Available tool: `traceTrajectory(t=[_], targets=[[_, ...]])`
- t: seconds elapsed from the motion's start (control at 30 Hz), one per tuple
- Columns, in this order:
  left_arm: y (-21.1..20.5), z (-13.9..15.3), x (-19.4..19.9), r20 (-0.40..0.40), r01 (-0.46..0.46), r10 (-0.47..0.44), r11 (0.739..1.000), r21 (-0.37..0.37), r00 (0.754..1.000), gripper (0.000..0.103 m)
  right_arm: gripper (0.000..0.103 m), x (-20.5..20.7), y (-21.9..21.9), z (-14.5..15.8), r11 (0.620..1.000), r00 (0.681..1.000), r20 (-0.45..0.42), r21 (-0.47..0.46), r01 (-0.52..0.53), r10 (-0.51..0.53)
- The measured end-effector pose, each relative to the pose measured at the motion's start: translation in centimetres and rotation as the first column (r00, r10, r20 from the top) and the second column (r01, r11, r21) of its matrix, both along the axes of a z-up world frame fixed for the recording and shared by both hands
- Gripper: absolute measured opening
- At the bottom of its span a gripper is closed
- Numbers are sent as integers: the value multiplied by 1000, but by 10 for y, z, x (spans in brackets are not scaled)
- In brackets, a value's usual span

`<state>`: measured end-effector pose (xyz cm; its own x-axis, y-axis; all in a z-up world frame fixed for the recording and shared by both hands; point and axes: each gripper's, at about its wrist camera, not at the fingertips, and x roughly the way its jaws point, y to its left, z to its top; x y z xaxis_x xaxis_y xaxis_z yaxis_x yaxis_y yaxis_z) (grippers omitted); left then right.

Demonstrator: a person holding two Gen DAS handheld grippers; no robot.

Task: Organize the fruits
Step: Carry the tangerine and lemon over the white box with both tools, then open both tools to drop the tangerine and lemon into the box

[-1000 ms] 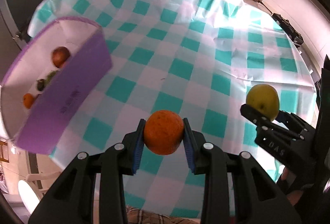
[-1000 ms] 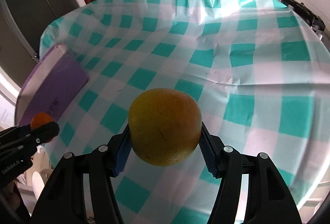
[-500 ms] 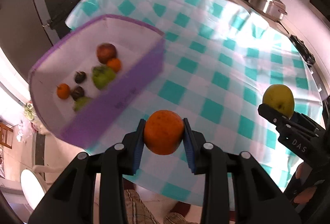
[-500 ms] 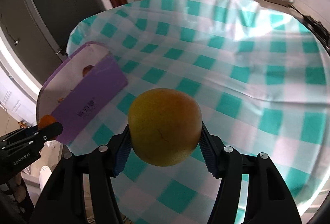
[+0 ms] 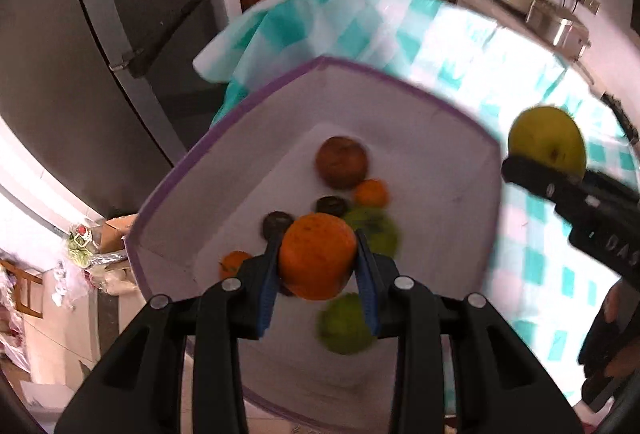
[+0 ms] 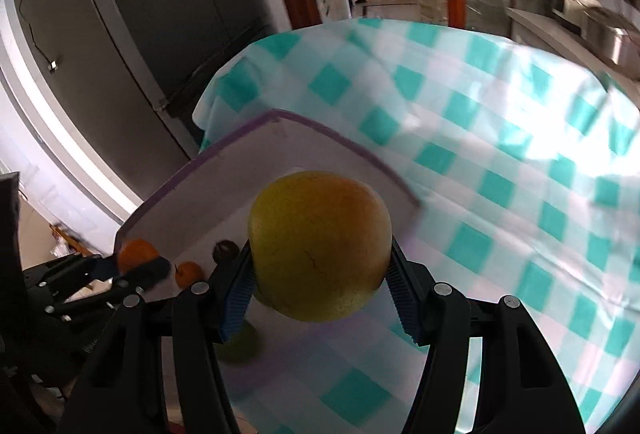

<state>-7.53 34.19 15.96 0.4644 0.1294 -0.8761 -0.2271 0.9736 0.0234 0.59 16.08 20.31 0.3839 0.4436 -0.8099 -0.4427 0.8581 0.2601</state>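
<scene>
My left gripper (image 5: 318, 266) is shut on an orange (image 5: 317, 261) and holds it above the inside of the purple-rimmed white box (image 5: 440, 170). In the box lie a red-brown apple (image 5: 341, 162), small oranges (image 5: 371, 193), dark fruits (image 5: 331, 205) and green fruits (image 5: 346, 324). My right gripper (image 6: 320, 282) is shut on a yellow-green apple (image 6: 319, 245) near the box's right rim (image 6: 352, 148); it also shows in the left wrist view (image 5: 546, 142). The left gripper with its orange shows in the right wrist view (image 6: 136, 260).
The box stands at the left end of a table with a teal-and-white checked cloth (image 6: 500, 154). A dark fridge (image 5: 120, 34) is behind the table's left end. A steel pot (image 5: 558, 28) stands on a counter at the far right.
Both grippers have moved left toward the box with their fruit. The left one is now over the box's inside; the right one has come up to its right rim.
</scene>
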Motion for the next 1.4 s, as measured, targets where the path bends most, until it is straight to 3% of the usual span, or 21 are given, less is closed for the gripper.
traceTrajectory(t=[0.1, 0.3, 0.67, 1.1, 1.4], targets=[[30, -21, 11, -67, 38, -39, 999, -15, 997, 35, 60, 11, 37, -15, 999, 999, -41, -39, -3, 1], [61, -49, 24, -120, 115, -118, 993, -25, 986, 35, 60, 22, 80, -42, 992, 996, -88, -128, -11, 0], [64, -82, 25, -183, 146, -158, 986, -77, 970, 35, 60, 25, 80, -76, 977, 985, -167, -212, 1, -37], [56, -71, 42, -156, 161, -162, 987, -17, 974, 36, 60, 50, 85, -100, 947, 979, -206, -315, -68, 1], [49, -77, 51, -193, 172, -177, 984, -42, 965, 37, 57, 56, 81, -99, 942, 982, -190, -329, -68, 5]])
